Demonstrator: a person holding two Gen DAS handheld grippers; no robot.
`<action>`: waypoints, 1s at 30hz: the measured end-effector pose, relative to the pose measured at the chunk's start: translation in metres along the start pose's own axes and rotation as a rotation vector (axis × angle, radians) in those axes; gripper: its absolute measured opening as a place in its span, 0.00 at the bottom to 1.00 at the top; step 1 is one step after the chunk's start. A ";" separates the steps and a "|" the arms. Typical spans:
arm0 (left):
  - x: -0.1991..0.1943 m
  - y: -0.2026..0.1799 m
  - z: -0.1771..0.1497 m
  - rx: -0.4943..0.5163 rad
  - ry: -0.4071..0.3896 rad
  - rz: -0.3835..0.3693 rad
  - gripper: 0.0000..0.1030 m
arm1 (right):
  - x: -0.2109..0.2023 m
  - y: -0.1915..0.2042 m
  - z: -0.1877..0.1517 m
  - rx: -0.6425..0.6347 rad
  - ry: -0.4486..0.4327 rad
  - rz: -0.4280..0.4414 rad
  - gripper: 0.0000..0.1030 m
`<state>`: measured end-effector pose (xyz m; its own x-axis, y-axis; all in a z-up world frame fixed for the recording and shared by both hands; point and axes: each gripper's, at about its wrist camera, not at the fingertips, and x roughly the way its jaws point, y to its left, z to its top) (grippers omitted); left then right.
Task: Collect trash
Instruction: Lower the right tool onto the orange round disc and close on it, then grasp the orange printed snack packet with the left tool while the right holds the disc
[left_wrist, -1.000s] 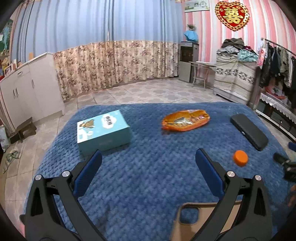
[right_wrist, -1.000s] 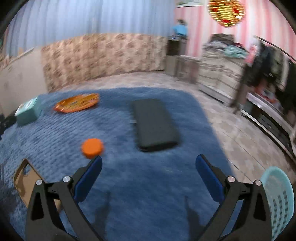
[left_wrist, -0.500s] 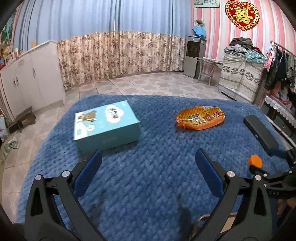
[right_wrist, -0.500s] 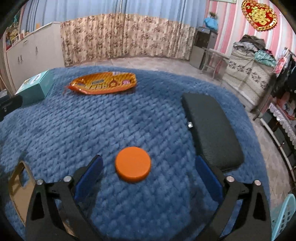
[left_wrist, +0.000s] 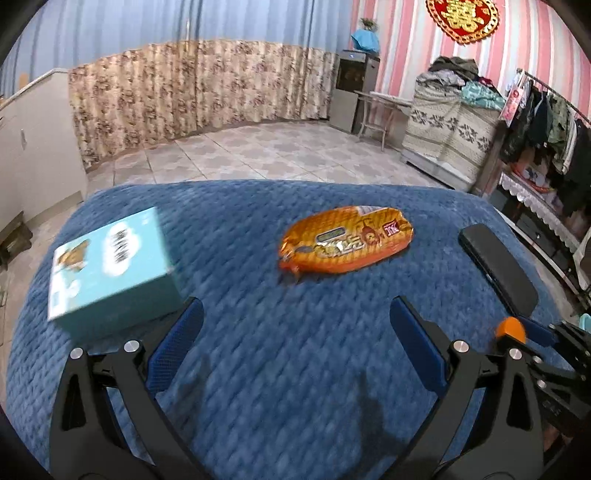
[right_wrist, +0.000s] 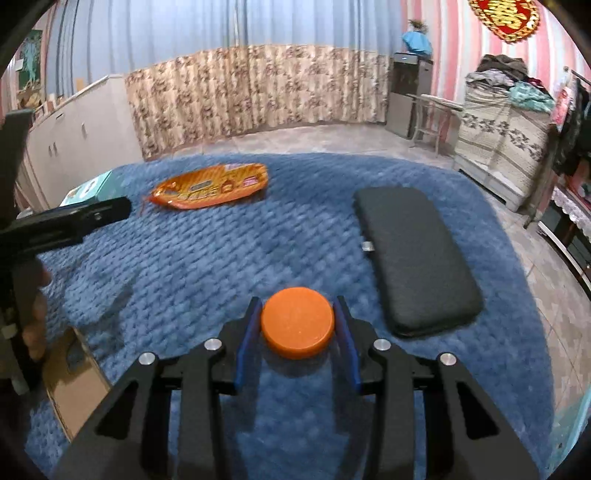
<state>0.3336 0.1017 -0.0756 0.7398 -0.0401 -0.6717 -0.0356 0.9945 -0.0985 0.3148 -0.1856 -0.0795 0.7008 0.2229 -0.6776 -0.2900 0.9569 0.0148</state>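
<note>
A: What is the right tool (right_wrist: 297, 325) doing?
B: Its jaws are closing around the orange cap (right_wrist: 297, 322), which is sitting between the blue pads on the blue blanket (right_wrist: 207, 258); the pads are looking in contact with its sides.
A: And the left tool (left_wrist: 295, 332)?
B: It is hanging with its jaws wide apart and nothing between them, pointing toward the orange snack wrapper (left_wrist: 345, 242), which is lying between the teal box (left_wrist: 110, 273) and the black case (left_wrist: 498, 273).
</note>
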 end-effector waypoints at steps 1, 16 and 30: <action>0.007 -0.002 0.005 -0.005 0.019 0.007 0.94 | -0.001 -0.003 0.000 0.002 -0.002 -0.011 0.39; 0.076 -0.010 0.033 -0.007 0.161 0.055 0.56 | -0.099 -0.106 -0.042 0.121 -0.044 -0.271 0.39; 0.015 -0.043 0.040 0.053 -0.040 0.038 0.13 | -0.197 -0.225 -0.112 0.395 -0.100 -0.526 0.39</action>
<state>0.3732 0.0622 -0.0519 0.7651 0.0005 -0.6439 -0.0295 0.9990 -0.0343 0.1684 -0.4654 -0.0317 0.7464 -0.2946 -0.5967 0.3547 0.9348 -0.0178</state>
